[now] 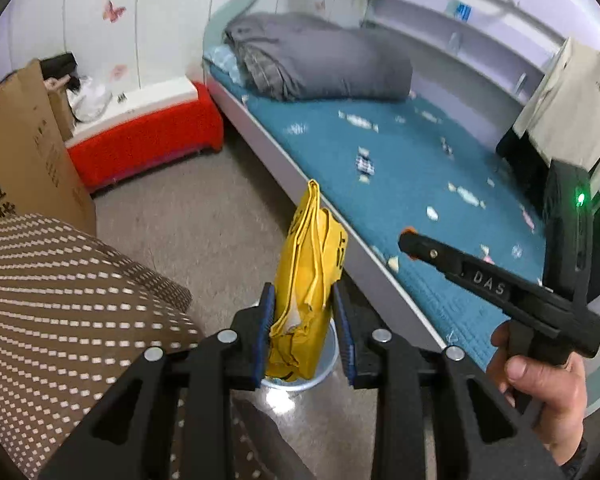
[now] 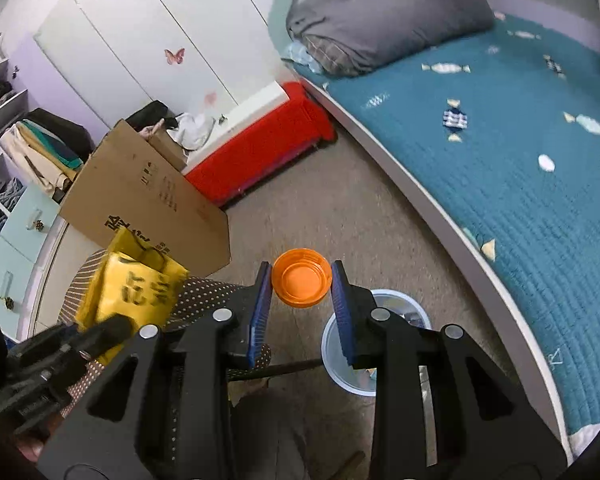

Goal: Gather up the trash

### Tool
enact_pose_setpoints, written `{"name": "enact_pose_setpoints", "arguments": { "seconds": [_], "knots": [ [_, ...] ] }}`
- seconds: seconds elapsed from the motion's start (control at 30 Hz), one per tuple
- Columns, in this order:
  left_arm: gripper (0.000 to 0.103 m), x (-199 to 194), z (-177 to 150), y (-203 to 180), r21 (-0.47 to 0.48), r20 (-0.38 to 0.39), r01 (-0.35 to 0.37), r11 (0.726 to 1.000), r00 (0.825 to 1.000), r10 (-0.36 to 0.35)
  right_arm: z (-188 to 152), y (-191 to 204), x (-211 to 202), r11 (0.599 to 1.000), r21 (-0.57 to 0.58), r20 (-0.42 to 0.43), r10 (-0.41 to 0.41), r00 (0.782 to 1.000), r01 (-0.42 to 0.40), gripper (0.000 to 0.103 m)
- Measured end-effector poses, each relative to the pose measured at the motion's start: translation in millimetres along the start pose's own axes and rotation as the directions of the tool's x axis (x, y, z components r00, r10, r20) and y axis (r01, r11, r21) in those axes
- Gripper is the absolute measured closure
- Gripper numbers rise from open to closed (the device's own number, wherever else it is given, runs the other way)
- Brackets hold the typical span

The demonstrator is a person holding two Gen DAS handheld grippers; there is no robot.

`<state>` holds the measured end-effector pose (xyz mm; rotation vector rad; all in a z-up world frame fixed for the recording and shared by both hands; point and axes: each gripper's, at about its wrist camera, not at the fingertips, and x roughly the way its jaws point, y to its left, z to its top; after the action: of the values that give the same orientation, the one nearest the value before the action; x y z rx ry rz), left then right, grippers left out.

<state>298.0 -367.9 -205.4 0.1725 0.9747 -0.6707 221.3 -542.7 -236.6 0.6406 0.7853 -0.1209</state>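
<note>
The left gripper [image 1: 304, 320] is clamping a crumpled yellow bag [image 1: 306, 280] upright between its blue pads, directly above a pale blue trash bin [image 2: 342, 356] that is standing on the beige carpet [image 1: 204, 216] beside the bed [image 1: 420, 184]. The right gripper [image 2: 301, 294] is pinching a small orange lid [image 2: 301, 277] at its fingertips, hanging just up and left of that bin, near a dotted brown cushion [image 1: 60, 296].

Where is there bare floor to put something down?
Free: the beige floor between the red bench, the bed and the cardboard box. Crowded: near the bin and the dotted cushion.
</note>
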Motion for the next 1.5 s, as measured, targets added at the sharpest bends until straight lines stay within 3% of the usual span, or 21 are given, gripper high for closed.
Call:
{"name": "enact_pose_setpoints", "arguments": {
  "seconds": [0.2, 0.33, 0.37, 0.4, 0.43, 0.47, 0.53, 0.67, 0.8, 0.93, 1.13, 1.27, 1.33, 1.5],
  "knots": [
    [0.075, 39, 2, 0, 0.048, -0.100, -0.030, 0.998, 0.994, 0.034, -2, -17, 31, 0.999, 0.051, -0.059, 0.016, 0.998, -0.013, 0.073],
    [0.067, 62, 5, -1, 0.081, -0.176, -0.016, 0.997, 0.984, 0.030, -4, -29, 51, 0.996, 0.088, -0.101, 0.033, 0.994, -0.024, 0.073],
    [0.056, 66, 6, -2, 0.086, -0.206, 0.002, 0.996, 0.978, 0.016, -6, -35, 59, 0.993, 0.111, -0.115, 0.045, 0.992, -0.033, 0.067],
    [0.046, 70, 7, -5, 0.100, -0.233, 0.008, 0.995, 0.972, 0.016, -7, -40, 65, 0.991, 0.130, -0.122, 0.047, 0.991, -0.031, 0.045],
    [0.026, 72, 8, -6, 0.107, -0.238, 0.002, 0.994, 0.971, 0.023, -10, -46, 71, 0.988, 0.154, -0.132, 0.045, 0.990, -0.024, 0.036],
    [0.018, 70, 9, -5, 0.108, -0.228, -0.017, 0.994, 0.973, 0.042, -14, -54, 79, 0.982, 0.185, -0.154, 0.054, 0.987, -0.025, 0.032],
    [0.015, 65, 10, -5, 0.109, -0.191, -0.049, 0.993, 0.979, 0.070, -23, -68, 89, 0.966, 0.257, -0.181, 0.083, 0.980, -0.034, 0.031],
    [0.013, 53, 9, 1, 0.075, -0.143, -0.080, 0.994, 0.986, 0.090, -35, -81, 86, 0.947, 0.321, -0.168, 0.094, 0.981, -0.036, 0.007],
    [0.012, 29, 6, 3, 0.050, -0.064, -0.104, 0.993, 0.992, 0.107, -39, -83, 71, 0.950, 0.313, -0.164, 0.048, 0.985, 0.006, 0.006],
    [0.011, 3, 0, 3, 0.032, 0.005, -0.081, 0.996, 0.997, 0.081, -37, -73, 49, 0.959, 0.281, -0.146, 0.008, 0.989, 0.034, 0.006],
    [0.008, -54, -16, 8, 0.007, 0.119, -0.079, 0.997, 0.990, 0.077, -32, -39, 6, 0.978, 0.199, -0.095, -0.041, 0.995, 0.060, 0.006],
    [0.008, -95, -30, 13, 0.007, 0.188, -0.111, 0.994, 0.976, 0.107, -33, 6, -35, 0.993, 0.113, -0.027, -0.041, 0.999, 0.044, 0.006],
    [0.008, -117, -40, 16, 0.012, 0.227, -0.167, 0.986, 0.961, 0.160, -36, 26, -55, 0.997, 0.069, 0.007, -0.046, 0.999, 0.045, 0.006],
    [0.008, -169, -65, 22, -0.007, 0.317, -0.338, 0.941, 0.892, 0.323, -47, 77, -104, 0.998, -0.022, 0.088, -0.051, 0.995, 0.053, 0.006]
  ]
}}
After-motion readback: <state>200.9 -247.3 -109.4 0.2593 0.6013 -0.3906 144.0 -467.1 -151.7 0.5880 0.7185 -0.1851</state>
